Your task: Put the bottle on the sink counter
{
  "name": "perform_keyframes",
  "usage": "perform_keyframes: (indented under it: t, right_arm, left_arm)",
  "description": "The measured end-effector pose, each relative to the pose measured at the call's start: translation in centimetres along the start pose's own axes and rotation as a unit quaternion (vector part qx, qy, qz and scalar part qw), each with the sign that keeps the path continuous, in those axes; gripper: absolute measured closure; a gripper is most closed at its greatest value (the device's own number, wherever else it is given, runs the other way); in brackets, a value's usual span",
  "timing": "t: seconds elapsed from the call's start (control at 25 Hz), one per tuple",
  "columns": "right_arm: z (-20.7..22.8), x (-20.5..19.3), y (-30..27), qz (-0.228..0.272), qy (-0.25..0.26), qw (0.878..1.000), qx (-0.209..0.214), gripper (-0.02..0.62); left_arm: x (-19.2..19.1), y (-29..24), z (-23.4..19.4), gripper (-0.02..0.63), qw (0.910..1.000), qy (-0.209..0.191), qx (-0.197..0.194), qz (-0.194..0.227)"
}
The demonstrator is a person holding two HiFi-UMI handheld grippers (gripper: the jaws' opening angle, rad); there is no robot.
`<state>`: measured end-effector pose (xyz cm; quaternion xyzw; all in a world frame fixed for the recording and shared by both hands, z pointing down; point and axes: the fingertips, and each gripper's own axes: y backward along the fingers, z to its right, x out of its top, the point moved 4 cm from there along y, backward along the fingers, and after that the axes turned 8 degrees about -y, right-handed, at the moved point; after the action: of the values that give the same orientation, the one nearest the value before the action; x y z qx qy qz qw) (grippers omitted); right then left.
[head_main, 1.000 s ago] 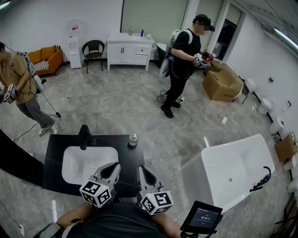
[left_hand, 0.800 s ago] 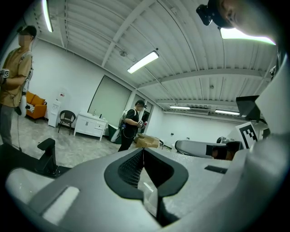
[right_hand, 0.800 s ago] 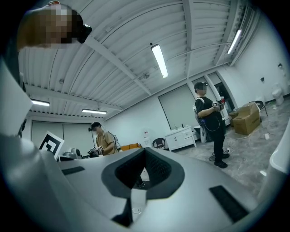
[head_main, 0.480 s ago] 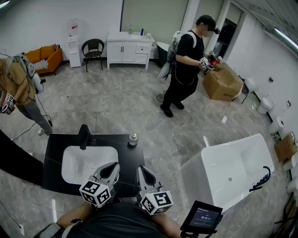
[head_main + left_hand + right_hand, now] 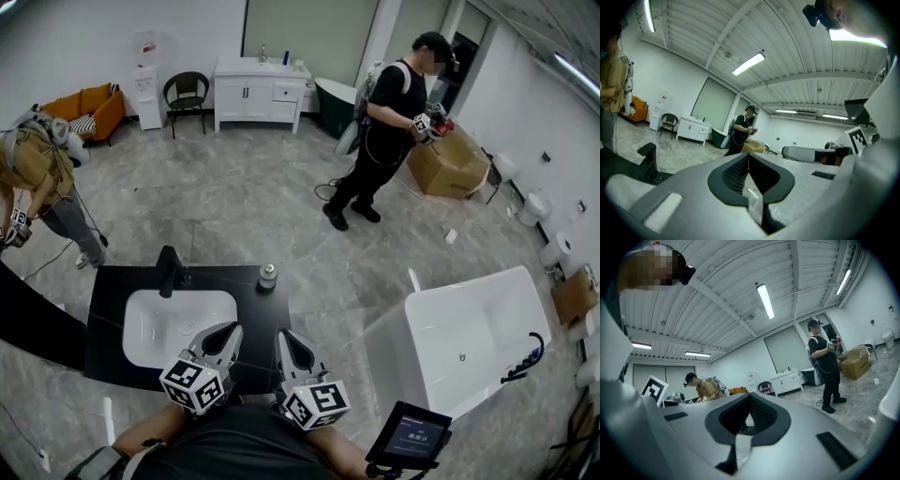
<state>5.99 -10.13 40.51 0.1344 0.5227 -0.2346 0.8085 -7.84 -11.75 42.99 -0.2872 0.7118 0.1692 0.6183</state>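
bottle [image 5: 268, 276] stands upright on the black sink counter [image 5: 108, 305], far edge, right of the basin [image 5: 155, 323], well ahead of both grippers. left gripper [image 5: 229, 331] and right gripper [image 5: 285, 338] sit side by side at the near edge, roughly level, both clenched on nothing. bottle is small with a silvery top.

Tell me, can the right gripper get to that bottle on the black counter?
Probably yes: only bare counter lies between the right gripper and the bottle, standing alone near the far edge. Its shut jaws would need opening first.
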Motion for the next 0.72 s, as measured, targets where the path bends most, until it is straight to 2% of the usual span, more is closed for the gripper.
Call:
perform_keyframes:
  t: [0.72]
  right_arm:
    - [0.25,-0.3,-0.44,-0.01,0.004,1.0,0.003,0.6]
  left_arm:
    - [-0.68,-0.42,-0.44,0.603,0.9999,0.005,0.003,-0.009]
